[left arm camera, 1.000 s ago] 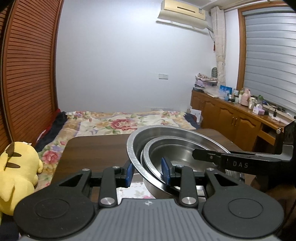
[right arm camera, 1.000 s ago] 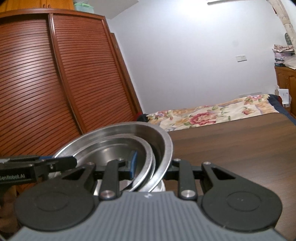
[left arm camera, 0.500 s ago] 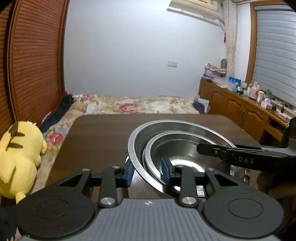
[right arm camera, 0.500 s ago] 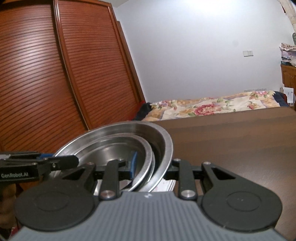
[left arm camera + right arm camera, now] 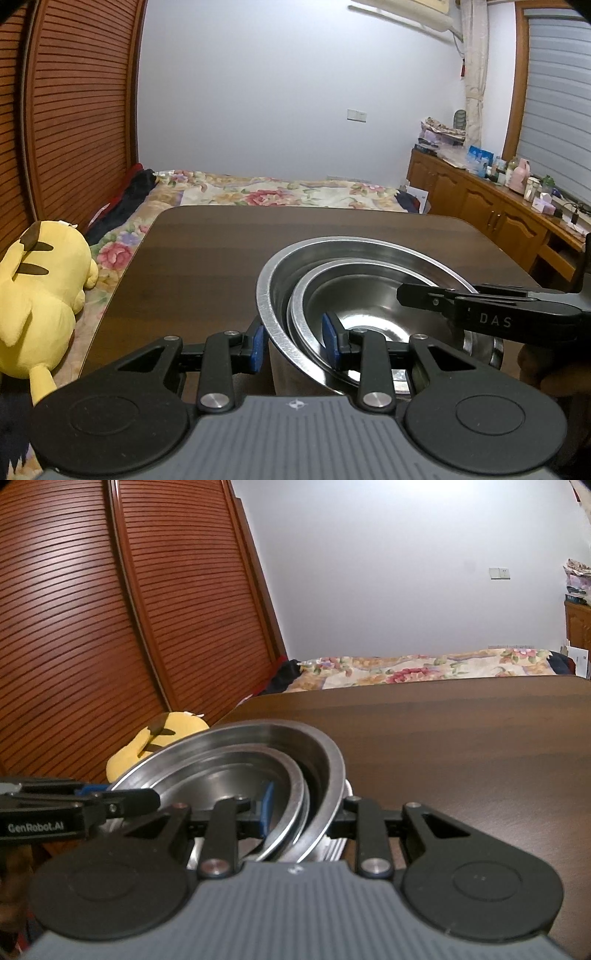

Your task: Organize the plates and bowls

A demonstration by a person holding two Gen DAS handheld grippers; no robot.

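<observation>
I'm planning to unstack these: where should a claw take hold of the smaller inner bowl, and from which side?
Grip the inner bowl by its thin rim, from above on the near-left side. Nested in the outer bowl, its wall is covered; only the rim shows. The left claw and right claw already straddle both rims there.

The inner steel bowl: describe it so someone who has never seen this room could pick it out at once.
Start at the dark wooden table in front of the floral bed. At its near edge, stacked steel bowls are gripped on opposite sides by the left gripper and right gripper. The inner bowl is the smaller one nested inside the large outer bowl, its rim lower and off-centre.
</observation>
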